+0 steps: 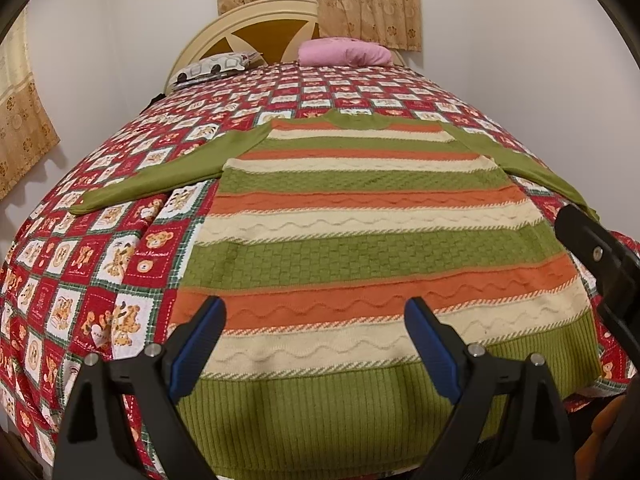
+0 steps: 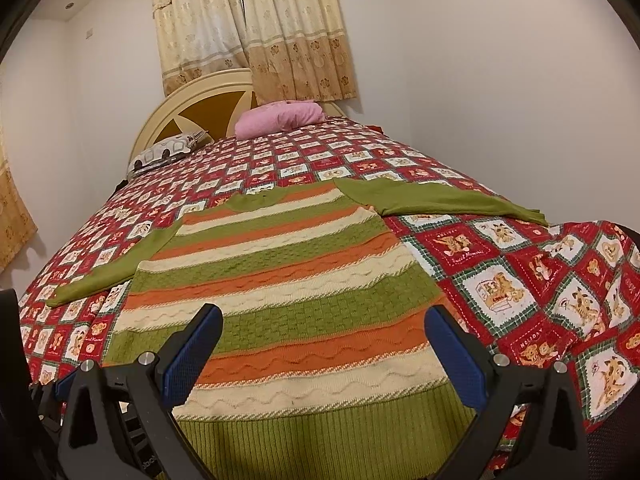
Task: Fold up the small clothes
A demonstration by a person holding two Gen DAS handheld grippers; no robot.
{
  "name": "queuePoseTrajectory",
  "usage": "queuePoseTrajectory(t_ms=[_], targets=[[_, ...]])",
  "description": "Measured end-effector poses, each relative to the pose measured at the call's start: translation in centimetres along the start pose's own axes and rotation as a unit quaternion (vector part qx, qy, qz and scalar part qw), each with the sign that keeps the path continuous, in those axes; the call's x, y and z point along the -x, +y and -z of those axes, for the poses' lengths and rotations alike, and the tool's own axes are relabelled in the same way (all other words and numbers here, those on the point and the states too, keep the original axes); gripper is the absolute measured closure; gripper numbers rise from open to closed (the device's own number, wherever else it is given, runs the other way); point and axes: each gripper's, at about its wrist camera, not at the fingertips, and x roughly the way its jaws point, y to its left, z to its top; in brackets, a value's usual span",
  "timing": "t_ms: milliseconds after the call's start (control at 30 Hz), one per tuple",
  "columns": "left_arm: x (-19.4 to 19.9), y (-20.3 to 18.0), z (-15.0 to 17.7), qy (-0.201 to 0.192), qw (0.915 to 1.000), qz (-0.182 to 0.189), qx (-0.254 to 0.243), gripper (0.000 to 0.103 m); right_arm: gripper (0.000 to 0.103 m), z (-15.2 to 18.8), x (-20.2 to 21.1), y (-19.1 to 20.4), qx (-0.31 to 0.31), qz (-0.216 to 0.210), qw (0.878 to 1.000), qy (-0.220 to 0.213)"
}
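A striped knit sweater (image 1: 360,216) in green, orange and cream lies flat on the bed, hem nearest me, both green sleeves (image 1: 160,172) spread out to the sides. It also shows in the right wrist view (image 2: 288,280), with its right sleeve (image 2: 448,200) stretched across the quilt. My left gripper (image 1: 316,312) is open and empty, hovering above the hem on the left half. My right gripper (image 2: 324,320) is open and empty above the hem; part of it shows at the right edge of the left wrist view (image 1: 592,248).
The bed is covered by a red teddy-bear patchwork quilt (image 1: 80,280). A pink pillow (image 1: 344,53) and a patterned pillow (image 1: 212,66) lie by the cream headboard (image 1: 240,24). Curtains (image 2: 256,28) hang behind. White walls flank the bed.
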Motion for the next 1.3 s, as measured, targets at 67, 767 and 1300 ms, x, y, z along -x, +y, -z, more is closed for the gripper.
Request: queuePoseTrajectory(t_ms=[67, 767, 1300], targets=[[-0.03, -0.04, -0.03, 0.0, 1.0, -0.001, 0.0, 0.01, 0.002, 0.02, 0.0, -0.01, 0.0, 0.0, 1.0, 0.0], [-0.29, -0.08, 0.05, 0.005, 1.0, 0.0, 0.001, 0.01, 0.002, 0.28, -0.35, 0.05, 0.0, -0.003, 1.0, 0.008], [-0.34, -0.15, 0.14, 0.006, 1.0, 0.0, 0.001, 0.01, 0.002, 0.32, -0.37, 0.18, 0.0, -0.004, 1.0, 0.01]])
